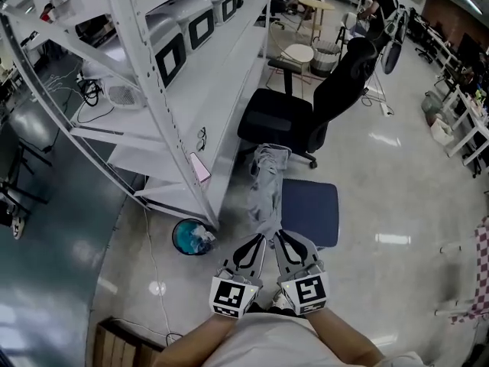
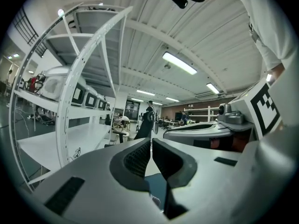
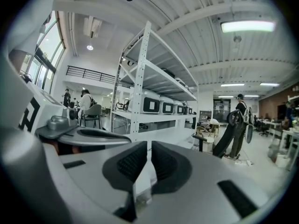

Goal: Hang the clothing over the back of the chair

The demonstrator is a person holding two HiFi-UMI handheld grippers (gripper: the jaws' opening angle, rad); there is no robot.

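A grey garment (image 1: 267, 182) hangs in a long fold from my two grippers, which are held side by side close to my body. My left gripper (image 1: 257, 241) and my right gripper (image 1: 281, 239) are both shut on its top edge. A strip of pale cloth (image 3: 144, 181) shows pinched between the right pads. In the left gripper view the left gripper (image 2: 151, 148) has its jaws pressed together, with hardly any cloth visible. The black office chair (image 1: 321, 105) stands just beyond the garment's far end, its backrest (image 1: 348, 71) on the far side. It also shows ahead as the chair (image 2: 144, 125) and the chair (image 3: 230, 134).
A blue padded seat (image 1: 309, 209) lies under the garment. A tall white shelving rack (image 1: 191, 90) runs along the left, with a teal bin (image 1: 191, 237) at its foot. A round stool (image 1: 298, 53) and people at desks (image 1: 378, 6) are farther back.
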